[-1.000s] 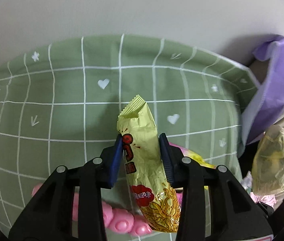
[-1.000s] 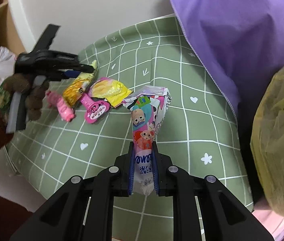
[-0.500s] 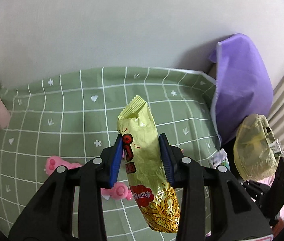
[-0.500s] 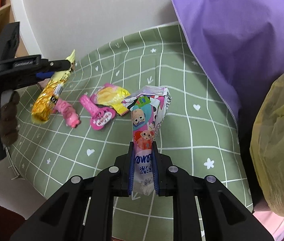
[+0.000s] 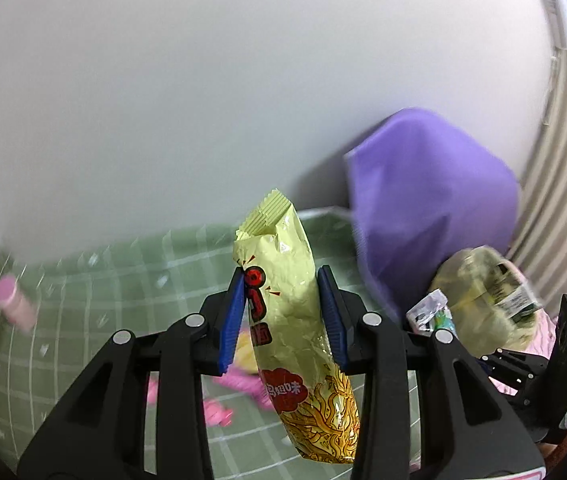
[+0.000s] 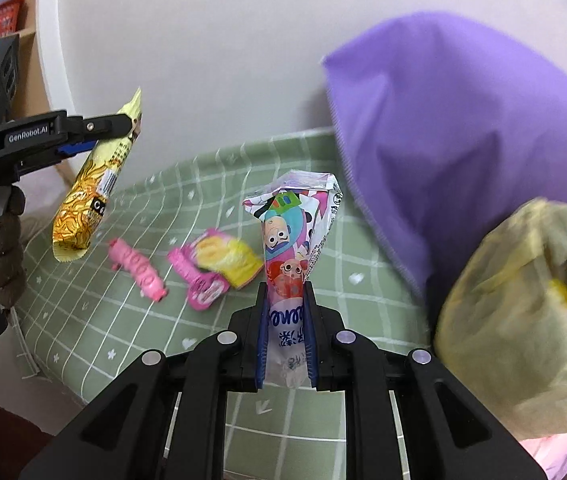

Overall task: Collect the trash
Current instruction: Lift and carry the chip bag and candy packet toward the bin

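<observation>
My left gripper is shut on a gold snack wrapper and holds it in the air above the green checked cloth; gripper and wrapper also show in the right wrist view. My right gripper is shut on a cartoon-printed wrapper, held above the cloth. A yellow trash bag hangs at the right, also in the left wrist view.
On the cloth lie a pink wrapper, a pink-and-yellow packet and a pink tag. A purple cloth stands at the back right. A pink bottle lies far left. A white wall is behind.
My left gripper has risen higher with the gold wrapper and swung toward the right. My right gripper has also lifted and tilted up with its wrapper; the yellow bag looks closer.
</observation>
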{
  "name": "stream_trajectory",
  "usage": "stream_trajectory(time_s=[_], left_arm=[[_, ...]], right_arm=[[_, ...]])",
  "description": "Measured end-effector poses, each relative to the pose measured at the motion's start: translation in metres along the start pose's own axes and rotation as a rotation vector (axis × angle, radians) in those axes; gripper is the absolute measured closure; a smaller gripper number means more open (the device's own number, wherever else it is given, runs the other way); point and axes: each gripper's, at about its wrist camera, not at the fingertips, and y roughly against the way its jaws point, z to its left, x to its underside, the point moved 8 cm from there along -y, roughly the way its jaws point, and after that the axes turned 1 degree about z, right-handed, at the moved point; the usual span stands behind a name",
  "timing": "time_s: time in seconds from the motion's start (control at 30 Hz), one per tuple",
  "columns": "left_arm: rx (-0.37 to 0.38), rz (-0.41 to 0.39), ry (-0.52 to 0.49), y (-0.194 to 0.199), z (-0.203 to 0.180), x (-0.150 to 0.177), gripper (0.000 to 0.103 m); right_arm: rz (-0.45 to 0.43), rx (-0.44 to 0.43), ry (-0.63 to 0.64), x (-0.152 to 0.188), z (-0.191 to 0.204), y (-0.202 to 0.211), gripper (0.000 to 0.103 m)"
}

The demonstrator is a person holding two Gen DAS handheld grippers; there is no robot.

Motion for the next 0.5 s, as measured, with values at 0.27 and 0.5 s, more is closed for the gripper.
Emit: stream_trajectory(time_s=[0.27, 0.5], left_arm=[[0.166, -0.125, -0.156, 0.01, -0.112, -0.051, 0.068], [0.321, -0.142, -0.256, 0.004, -0.201, -0.06, 0.068]], right_arm=[[-0.159, 0.189, -0.074, -0.03, -0.079, 0.082, 0.087], [-0.225, 0.334, -0.165, -0.027, -0.15, 0.14, 0.087]])
